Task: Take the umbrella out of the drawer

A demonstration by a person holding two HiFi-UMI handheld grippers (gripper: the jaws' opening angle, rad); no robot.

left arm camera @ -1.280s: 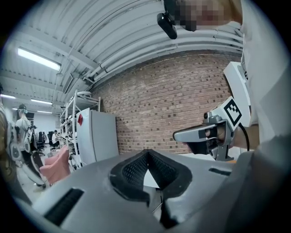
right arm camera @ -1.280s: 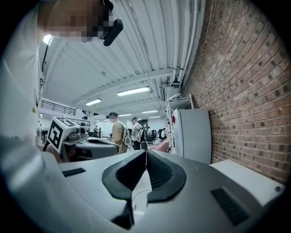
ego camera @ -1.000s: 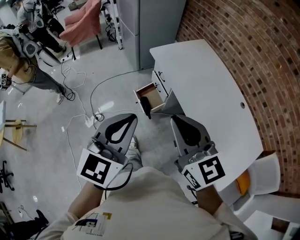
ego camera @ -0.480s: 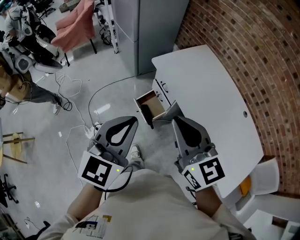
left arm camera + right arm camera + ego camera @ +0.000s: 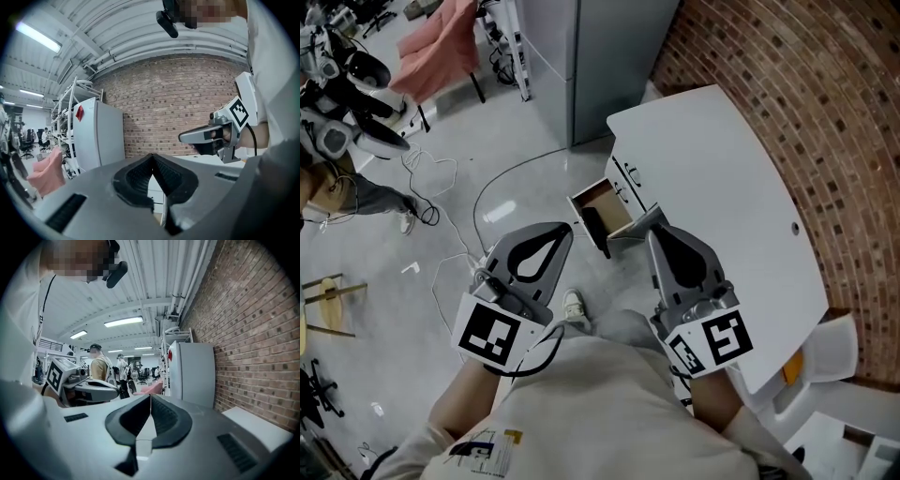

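Note:
A small wooden drawer (image 5: 602, 208) stands pulled out of the white desk (image 5: 722, 178). Along its near edge lies a black oblong thing (image 5: 592, 225), seemingly the folded umbrella. In the head view my left gripper (image 5: 566, 231) is level and shut, just left of the drawer and short of it. My right gripper (image 5: 654, 231) is also shut and empty, its tip beside the drawer's right corner. The left gripper view shows its pads (image 5: 151, 155) meeting with nothing between them. The right gripper view shows the same for its pads (image 5: 150, 397).
A tall grey cabinet (image 5: 581, 56) stands behind the desk, against a brick wall (image 5: 806, 84). Cables (image 5: 487, 202) trail over the grey floor at left. A pink chair (image 5: 441, 42) and a person (image 5: 337, 183) are farther left. White chairs (image 5: 830, 375) stand at the lower right.
Both grippers have travelled forward together toward the desk; the floor and the person at left slid back in the view. Both jaws have stayed shut.

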